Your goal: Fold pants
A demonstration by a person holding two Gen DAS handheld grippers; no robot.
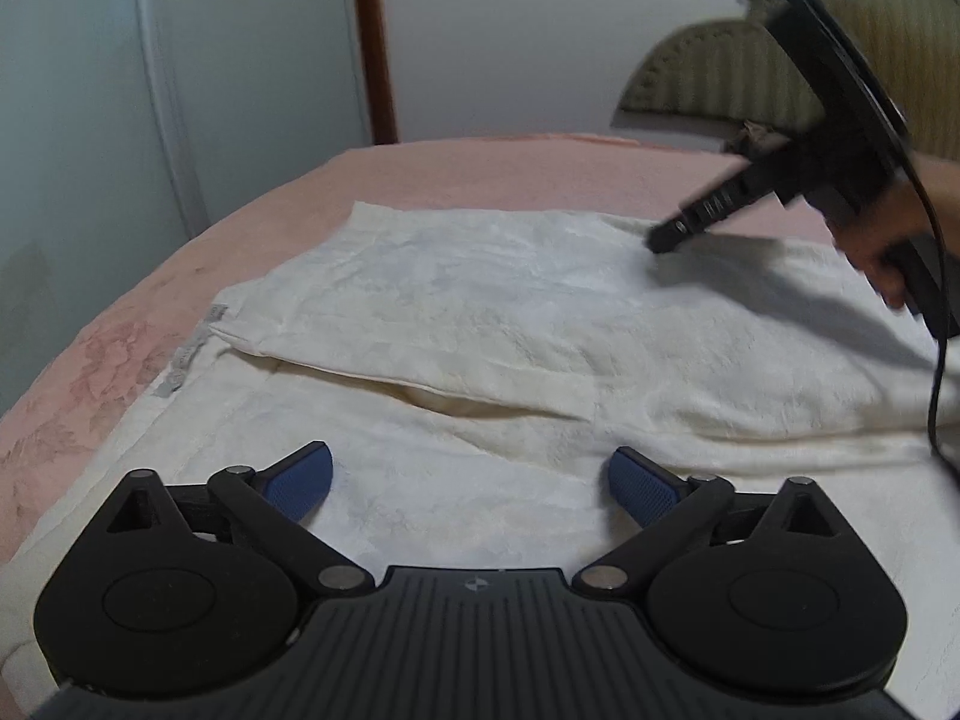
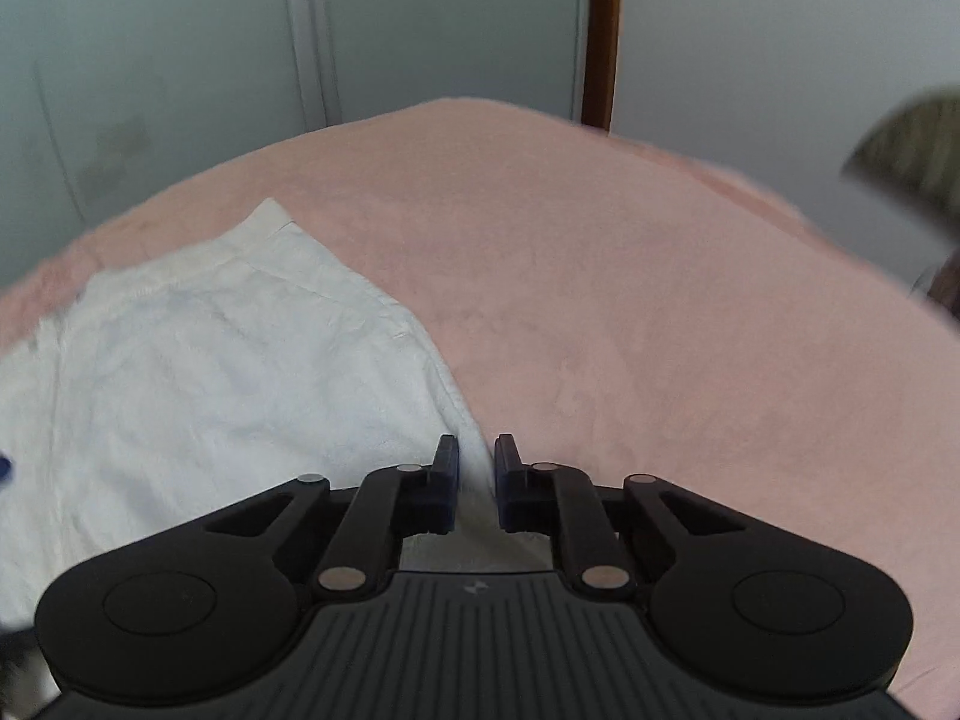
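Observation:
White pants (image 1: 480,306) lie on the pink bed, one leg folded over the other. My left gripper (image 1: 471,477) is open and empty, low over the near leg. The right gripper (image 1: 666,237) shows in the left wrist view, held by a hand at the pants' far right edge. In the right wrist view the pants (image 2: 198,360) lie at the left, and the right gripper (image 2: 477,468) has its jaws nearly closed with the pants' right edge running between them; the fabric is slack.
The pink bedspread (image 2: 630,330) covers the bed around the pants. A wicker headboard (image 1: 738,72) stands at the far right. A white wardrobe (image 1: 180,90) and a brown door frame (image 1: 375,42) stand behind the bed. A black cable (image 1: 939,372) hangs from the right gripper.

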